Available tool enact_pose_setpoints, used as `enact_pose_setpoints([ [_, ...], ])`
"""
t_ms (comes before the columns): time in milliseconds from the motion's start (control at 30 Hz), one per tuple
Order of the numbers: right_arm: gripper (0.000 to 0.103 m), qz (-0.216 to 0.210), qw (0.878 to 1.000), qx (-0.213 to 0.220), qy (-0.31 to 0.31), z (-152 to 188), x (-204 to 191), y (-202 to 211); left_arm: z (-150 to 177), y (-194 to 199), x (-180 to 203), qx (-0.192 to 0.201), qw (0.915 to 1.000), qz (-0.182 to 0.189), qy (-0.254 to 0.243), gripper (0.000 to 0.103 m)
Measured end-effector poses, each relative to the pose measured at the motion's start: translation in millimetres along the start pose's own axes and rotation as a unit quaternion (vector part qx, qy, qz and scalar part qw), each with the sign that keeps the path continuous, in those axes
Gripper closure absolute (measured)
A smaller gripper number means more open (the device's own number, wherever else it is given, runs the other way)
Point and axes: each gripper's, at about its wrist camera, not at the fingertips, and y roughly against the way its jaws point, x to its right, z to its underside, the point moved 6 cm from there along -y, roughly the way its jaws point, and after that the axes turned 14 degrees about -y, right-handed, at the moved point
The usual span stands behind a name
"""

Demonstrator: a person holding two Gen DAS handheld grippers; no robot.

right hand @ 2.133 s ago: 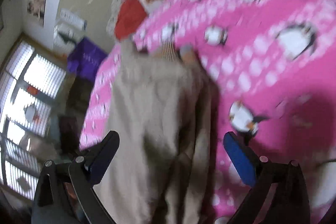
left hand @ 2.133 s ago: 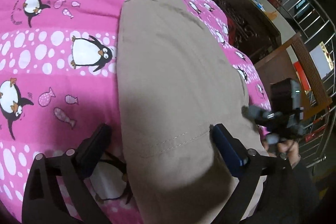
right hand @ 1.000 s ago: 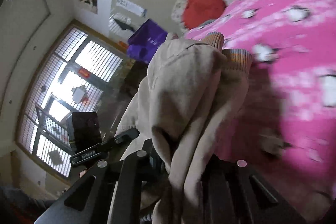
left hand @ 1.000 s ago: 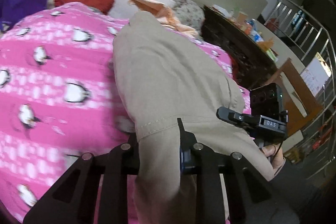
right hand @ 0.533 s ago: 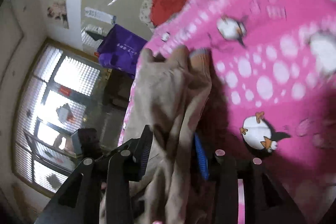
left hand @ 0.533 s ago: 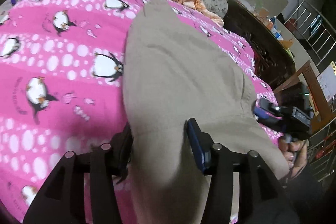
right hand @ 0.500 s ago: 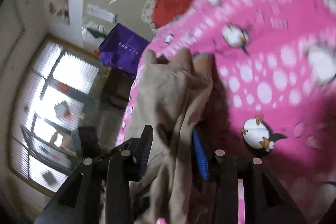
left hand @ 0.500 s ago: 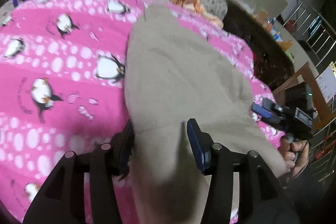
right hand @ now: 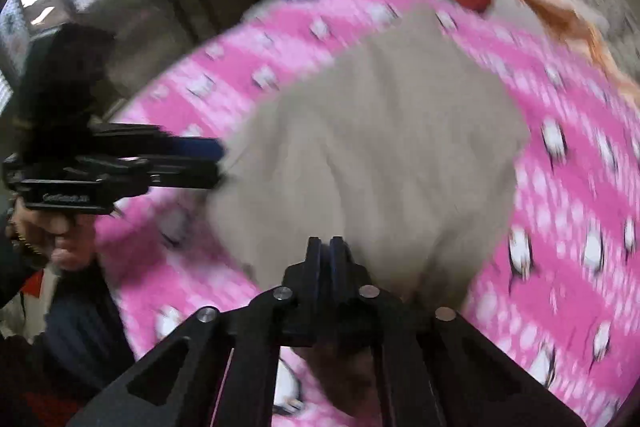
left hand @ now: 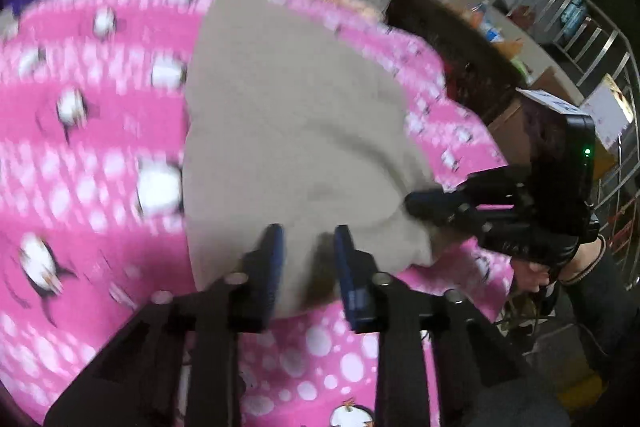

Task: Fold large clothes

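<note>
- The beige garment (left hand: 288,115) lies on the bed's pink penguin blanket (left hand: 80,131), its near hem toward the person.
- It looks soft, limp and fairly thick, so it will likely sag and drag unless held at two spread points.
- The left hand-held gripper (left hand: 308,259) is narrowed onto the near hem, cloth between its pads.
- The right hand-held gripper (right hand: 325,259) is pinched nearly closed at the hem; whether cloth is inside, I cannot tell.
- The hem corners seem the best hold.
</note>
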Motion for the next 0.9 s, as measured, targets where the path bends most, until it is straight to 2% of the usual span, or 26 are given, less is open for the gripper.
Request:
enact_pose_setpoints([
  [67,0.103,-0.004,1.0,0.01,-0.027,11.6,21.6,-5.9,17.6,-21.4,-1.7,-0.02,0.9997,0.01,0.014,0.102],
  [100,0.103,-0.019,0.999,0.019,-0.044,18.9,28.4,-5.4,25.2,-29.1,2.1,-0.023,0.9995,0.016,0.015,0.102],
  [133,0.103,-0.058,0.995,0.034,-0.078,25.5,40.3,-4.8,29.6,-33.5,4.5,-0.019,0.9996,0.016,0.01,0.102],
  [200,0.103,-0.091,0.988,0.048,-0.112,31.5,47.2,-6.0,29.1,-32.2,6.7,-0.01,0.9999,0.009,0.01,0.102],
  [300,0.103,-0.103,0.983,0.054,-0.14,32.0,50.5,-3.6,25.2,-27.0,3.9,-0.01,0.9995,0.015,0.027,0.102],
  [400,0.103,-0.116,0.98,0.031,-0.161,21.8,46.8,13.9,10.6,-5.5,11.4,-0.006,0.9999,0.005,0.007,0.101],
  [433,0.103,-0.112,0.98,0.041,-0.157,14.4,43.3,25.5,3.7,3.5,13.9,0.005,1.0,0.004,0.0,0.099],
  [467,0.099,-0.105,0.981,0.065,-0.152,2.5,38.9,40.6,-7.4,12.1,14.9,0.018,0.9998,0.001,-0.005,0.093],
  [533,0.094,-0.101,0.976,0.108,-0.158,-21.9,31.8,61.6,-45.1,31.0,9.8,0.057,0.9982,-0.016,-0.008,0.074],
  [567,0.088,-0.089,0.972,0.131,-0.172,-37.6,33.3,67.8,-69.5,38.5,5.5,0.08,0.9962,-0.03,-0.013,0.057],
  [600,0.083,-0.069,0.968,0.148,-0.191,-51.6,32.4,73.3,-83.2,41.4,1.8,0.095,0.9944,-0.043,-0.016,0.049],
  [633,0.081,-0.049,0.962,0.159,-0.215,-65.8,32.3,73.7,-108.4,43.7,-6.9,0.118,0.9907,-0.066,-0.018,0.048],
  [700,0.08,-0.019,0.952,0.165,-0.258,-90.7,29.8,64.0,-144.8,32.1,-26.1,0.125,0.9882,-0.088,-0.012,0.047],
  [767,0.08,0.024,0.941,0.164,-0.295,-112.0,33.0,41.3,-180.2,3.5,-49.9,0.109,0.9874,-0.115,-0.003,0.047],
  [800,0.082,0.043,0.938,0.162,-0.302,-119.6,36.1,25.9,-191.0,-16.4,-60.9,0.087,0.9895,-0.115,0.006,0.047],
  [833,0.084,0.068,0.935,0.164,-0.307,-120.6,40.3,14.5,-193.9,-32.6,-67.6,0.068,0.9903,-0.12,0.015,0.047],
  [900,0.08,0.083,0.931,0.151,-0.323,-111.4,55.0,-11.1,-199.4,-65.4,-74.9,0.038,0.9928,-0.111,0.024,0.047],
])
